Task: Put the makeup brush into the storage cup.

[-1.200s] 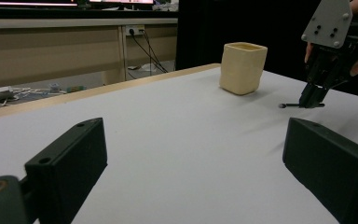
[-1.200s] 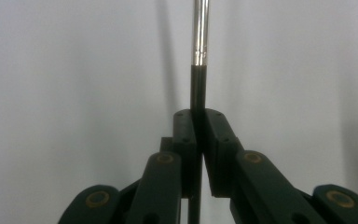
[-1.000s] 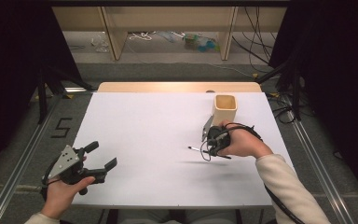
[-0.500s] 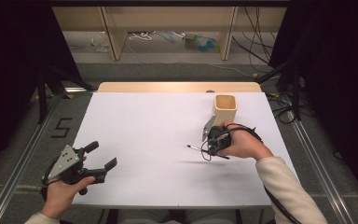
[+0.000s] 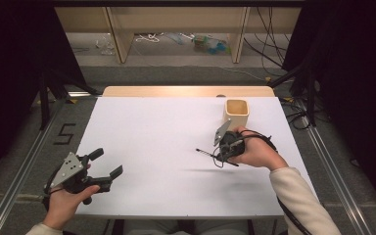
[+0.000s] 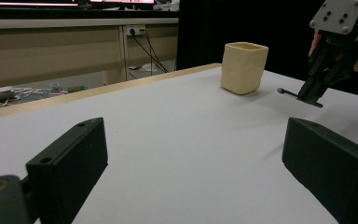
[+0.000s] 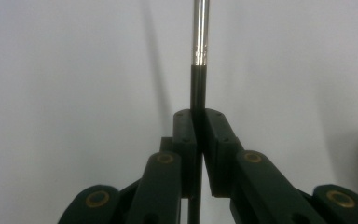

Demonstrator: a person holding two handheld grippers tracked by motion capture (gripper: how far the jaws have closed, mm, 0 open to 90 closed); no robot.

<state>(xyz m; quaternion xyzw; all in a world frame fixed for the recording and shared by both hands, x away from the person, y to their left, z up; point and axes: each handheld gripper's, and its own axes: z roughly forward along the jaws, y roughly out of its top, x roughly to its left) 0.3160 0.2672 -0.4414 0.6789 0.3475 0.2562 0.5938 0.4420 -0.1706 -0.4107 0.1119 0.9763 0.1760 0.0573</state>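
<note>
My right gripper hovers over the right half of the white table, shut on a thin black rod that sticks out to the left. In the right gripper view the jaws pinch the rod's black part, and its silver section runs on above them. A cream square cup stands upright just behind that hand. My left gripper is held near the front left edge, open with nothing between its fingers. The left gripper view looks across the table at the cup and the rod.
A wooden strip borders the table's far edge. Beyond it lie a floor with cables and wooden furniture legs. Dark stands and cables flank the table on both sides. Bare white surface lies between the two grippers.
</note>
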